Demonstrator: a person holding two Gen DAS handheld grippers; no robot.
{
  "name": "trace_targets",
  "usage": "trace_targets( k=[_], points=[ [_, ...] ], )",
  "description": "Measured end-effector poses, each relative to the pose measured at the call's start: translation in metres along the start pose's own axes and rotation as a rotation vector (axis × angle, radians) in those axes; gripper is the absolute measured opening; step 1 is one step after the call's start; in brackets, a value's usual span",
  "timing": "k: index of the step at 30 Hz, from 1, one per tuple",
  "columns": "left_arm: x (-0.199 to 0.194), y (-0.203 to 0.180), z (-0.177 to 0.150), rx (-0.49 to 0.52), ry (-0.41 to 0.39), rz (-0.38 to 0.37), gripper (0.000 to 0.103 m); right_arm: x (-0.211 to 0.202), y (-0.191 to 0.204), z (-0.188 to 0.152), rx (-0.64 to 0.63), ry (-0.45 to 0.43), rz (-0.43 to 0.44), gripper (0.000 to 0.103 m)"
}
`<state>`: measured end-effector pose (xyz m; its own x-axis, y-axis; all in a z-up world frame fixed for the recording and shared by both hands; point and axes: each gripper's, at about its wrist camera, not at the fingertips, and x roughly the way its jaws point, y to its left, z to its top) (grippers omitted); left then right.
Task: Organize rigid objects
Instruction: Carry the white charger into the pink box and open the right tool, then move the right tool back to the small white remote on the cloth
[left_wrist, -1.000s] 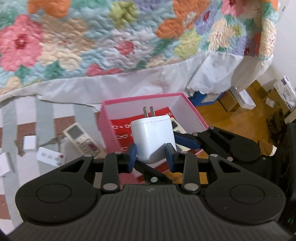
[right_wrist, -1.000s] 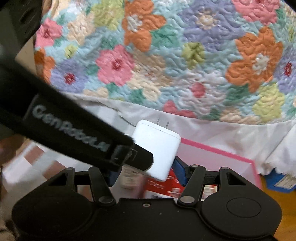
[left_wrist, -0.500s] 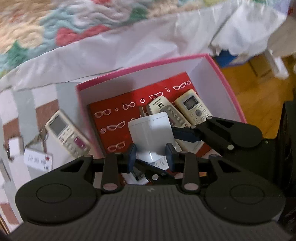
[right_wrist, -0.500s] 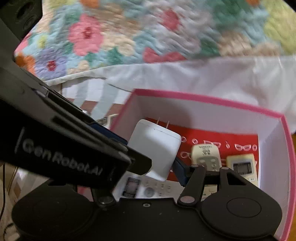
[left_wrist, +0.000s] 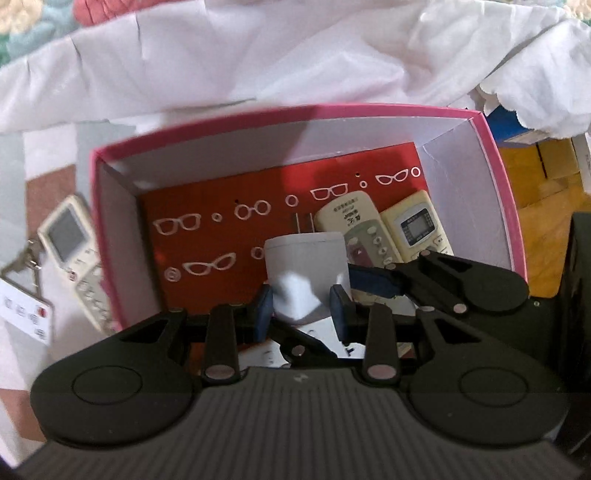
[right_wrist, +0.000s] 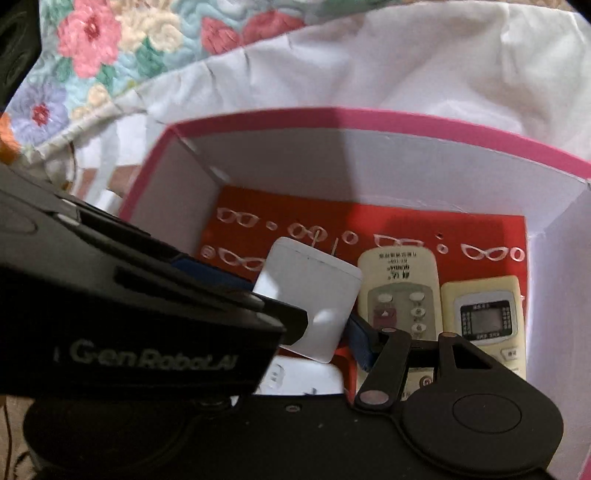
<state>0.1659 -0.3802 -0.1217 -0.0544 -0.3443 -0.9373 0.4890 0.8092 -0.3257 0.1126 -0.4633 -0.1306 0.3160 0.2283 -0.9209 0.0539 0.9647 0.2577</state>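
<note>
Heads up: both your left gripper (left_wrist: 301, 308) and right gripper (right_wrist: 321, 328) sit partly closed, clamped on the white charger (left_wrist: 306, 273), hovering inside the pink box (left_wrist: 498, 192). Release unevenly and it'll tip onto the remotes (right_wrist: 400, 291) just right of your fingers.

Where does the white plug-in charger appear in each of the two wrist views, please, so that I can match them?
Left wrist view: the white charger sits low at centre, between the left gripper fingertips, prongs pointing away, over the pink box.
Right wrist view: the charger is left of centre, partly behind the other gripper's black body.
Shared landmark: the cream remote with the grey button panel, just right of the charger.
</note>
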Motion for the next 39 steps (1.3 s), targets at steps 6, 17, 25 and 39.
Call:
trace_targets(
  k=[6,17,25,39],
  points=[
    [0.014,-0.004,-0.006,0.014,-0.022,-0.016,0.032,-0.011,0.000,-0.008,-0.030,-0.028,-0.097,0.065],
    [-0.087,0.013,-0.038,0.153,-0.213,-0.145,0.036,-0.107,0.036,-0.070,-0.058,-0.326,-0.114,0.069],
    [-0.171,0.044,-0.077,0.251,-0.294,-0.103,0.036,-0.142,0.103,-0.083,-0.083,-0.376,-0.110,0.069],
    [-0.219,0.169,-0.145,0.170,-0.456,-0.079,0.036,-0.126,0.236,-0.067,-0.241,-0.372,0.121,0.069]
  ],
)
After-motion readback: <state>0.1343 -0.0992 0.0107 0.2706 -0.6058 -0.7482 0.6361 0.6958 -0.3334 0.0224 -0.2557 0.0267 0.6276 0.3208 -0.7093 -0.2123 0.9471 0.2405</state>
